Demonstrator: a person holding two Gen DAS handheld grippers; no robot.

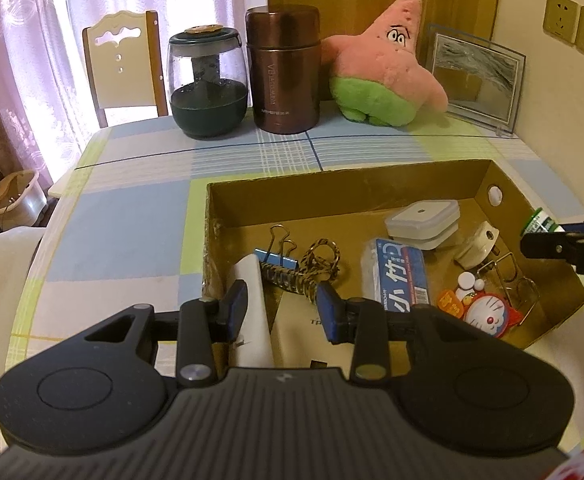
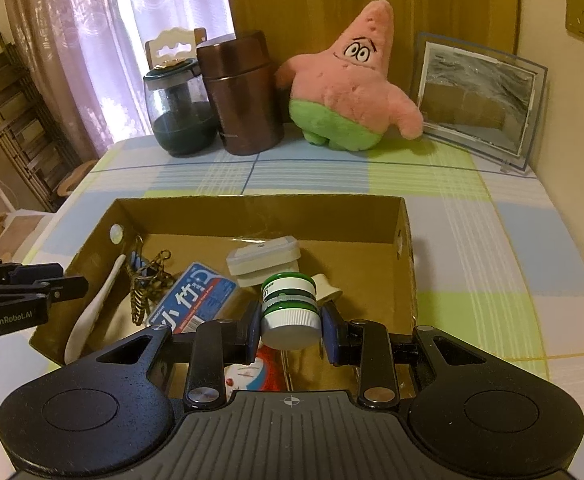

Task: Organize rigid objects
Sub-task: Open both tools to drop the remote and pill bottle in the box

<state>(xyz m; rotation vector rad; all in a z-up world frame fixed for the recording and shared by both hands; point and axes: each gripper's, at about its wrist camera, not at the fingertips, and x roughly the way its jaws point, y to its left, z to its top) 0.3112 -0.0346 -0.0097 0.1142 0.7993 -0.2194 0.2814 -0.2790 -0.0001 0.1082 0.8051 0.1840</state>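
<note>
checked tablecloth point(image 2: 472, 216) under down-tilted right tongs point(image 2: 290, 322)

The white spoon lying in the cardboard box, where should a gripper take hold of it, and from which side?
Probably the white spoon's slim handle, coming from above, jaws across its width. It lies flat against the cardboard box's wall, leaving little room sideways, and the left gripper, empty, hovers over it.

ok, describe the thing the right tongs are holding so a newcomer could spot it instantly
Start at the open cardboard box on the checked tablecloth. Above its near right part, the right tongs are shut on a small round jar. It is the only item with green and white bands and a ribbed white cap, and the only one held up rather than lying in the box.
</note>
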